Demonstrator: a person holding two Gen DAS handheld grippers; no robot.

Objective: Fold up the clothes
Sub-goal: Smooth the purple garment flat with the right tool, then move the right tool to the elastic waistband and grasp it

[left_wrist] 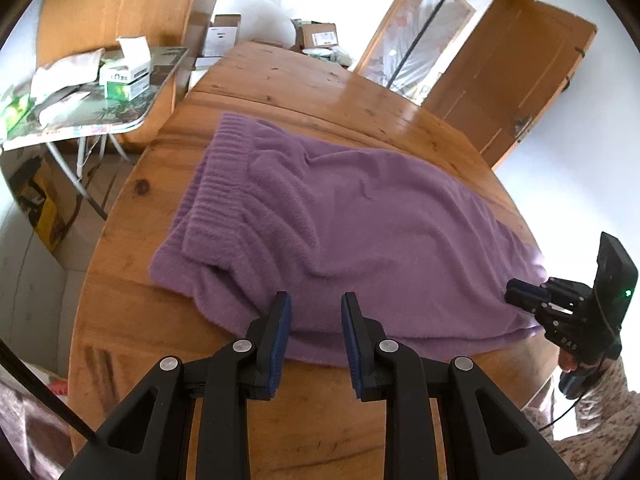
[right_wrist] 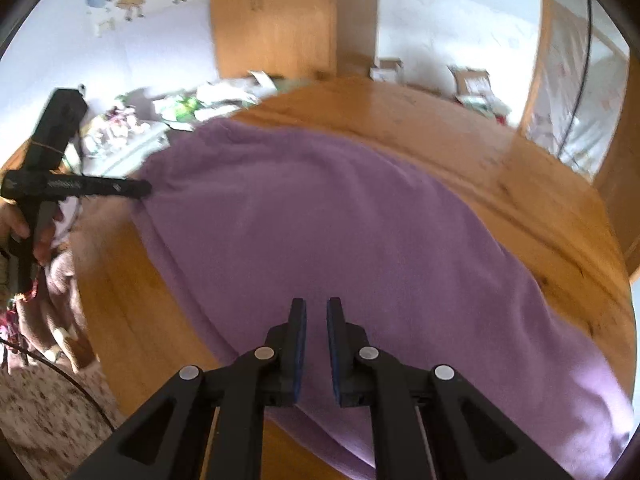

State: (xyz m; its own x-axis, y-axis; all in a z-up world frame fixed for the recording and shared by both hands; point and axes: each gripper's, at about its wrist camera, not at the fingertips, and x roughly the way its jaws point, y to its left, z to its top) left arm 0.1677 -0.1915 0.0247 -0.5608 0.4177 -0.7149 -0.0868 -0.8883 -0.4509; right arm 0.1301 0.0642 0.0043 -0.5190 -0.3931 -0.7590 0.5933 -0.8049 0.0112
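A purple knitted sweater (left_wrist: 340,224) lies spread on a round wooden table (left_wrist: 132,280), its ribbed hem at the far left. It also shows in the right wrist view (right_wrist: 320,220). My left gripper (left_wrist: 315,300) is open and empty, its fingertips over the sweater's near edge. It also shows in the right wrist view (right_wrist: 146,189) at the sweater's left edge. My right gripper (right_wrist: 316,304) is open by a narrow gap, empty, just above the cloth. It also shows in the left wrist view (left_wrist: 514,290) at the sweater's right end.
A folding side table (left_wrist: 100,120) with boxes and bags stands beyond the table's left edge. Cardboard boxes (left_wrist: 320,36) lie on the floor behind. A wooden door (left_wrist: 516,80) stands open at the right. The table (right_wrist: 520,184) shows bare wood around the sweater.
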